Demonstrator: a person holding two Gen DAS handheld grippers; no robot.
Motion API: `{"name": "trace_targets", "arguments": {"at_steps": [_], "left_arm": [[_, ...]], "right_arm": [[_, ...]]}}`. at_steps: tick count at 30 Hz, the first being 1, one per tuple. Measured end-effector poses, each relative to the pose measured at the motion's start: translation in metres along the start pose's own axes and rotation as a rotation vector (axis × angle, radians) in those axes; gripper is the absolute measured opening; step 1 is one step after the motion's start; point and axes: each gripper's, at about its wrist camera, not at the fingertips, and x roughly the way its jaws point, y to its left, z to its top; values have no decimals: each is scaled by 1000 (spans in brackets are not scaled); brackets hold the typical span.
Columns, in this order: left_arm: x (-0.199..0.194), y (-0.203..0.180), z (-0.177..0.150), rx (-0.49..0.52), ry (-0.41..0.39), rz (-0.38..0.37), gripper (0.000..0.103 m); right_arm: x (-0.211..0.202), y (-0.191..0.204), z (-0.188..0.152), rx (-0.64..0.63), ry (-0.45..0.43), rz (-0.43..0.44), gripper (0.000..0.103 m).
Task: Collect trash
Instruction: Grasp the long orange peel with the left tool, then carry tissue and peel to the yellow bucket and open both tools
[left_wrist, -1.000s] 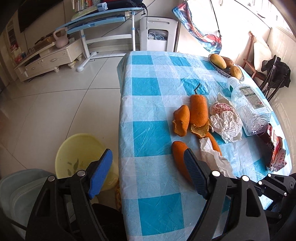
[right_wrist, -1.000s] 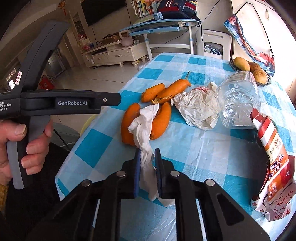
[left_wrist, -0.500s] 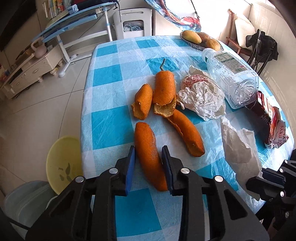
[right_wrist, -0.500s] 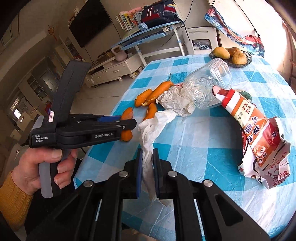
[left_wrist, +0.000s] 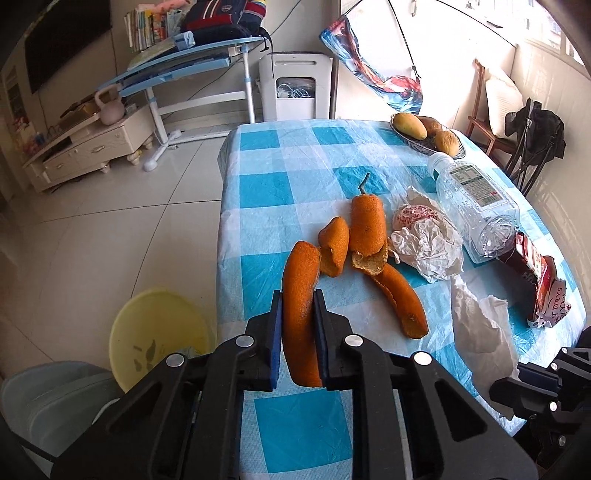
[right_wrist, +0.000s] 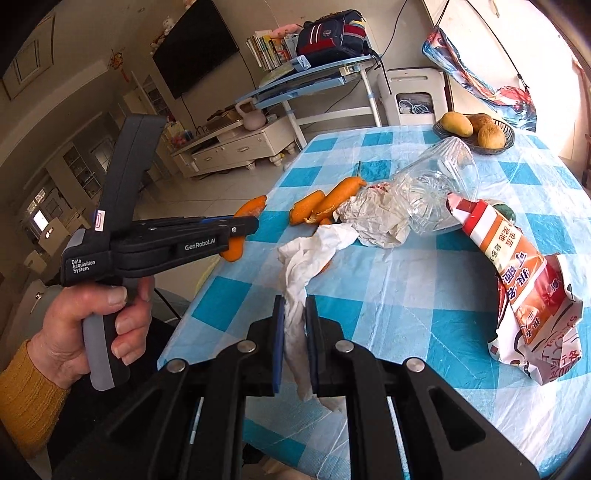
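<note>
Orange peel (left_wrist: 301, 314) is pinched in the left tool (left_wrist: 298, 332), whose jaws have just been closing, while the right tool (right_wrist: 294, 339) clamps a tissue (right_wrist: 306, 258) (near table (left_wrist: 258, 192) edge), so swing both gently left over the yellow bin (left_wrist: 159, 332).

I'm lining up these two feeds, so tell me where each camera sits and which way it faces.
Left wrist: on the left claw, angled down over the table edge, yellow basin below; claw shut on an orange peel.
Right wrist: on the right claw, facing across the table; claw shut on a white tissue; a hand shows.
Shared: plastic bottle, fruit basket.
</note>
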Motion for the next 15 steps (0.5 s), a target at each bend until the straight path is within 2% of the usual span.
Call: {"name": "trace_targets", "arguments": {"at_steps": [9, 15], "left_arm": [[-11, 43, 1, -143, -43, 17, 15], [-18, 68, -2, -224, -60, 26, 15]], "right_arm": [[4, 23, 9, -91, 16, -86, 12], [8, 46, 14, -163, 14, -110, 12]]}}
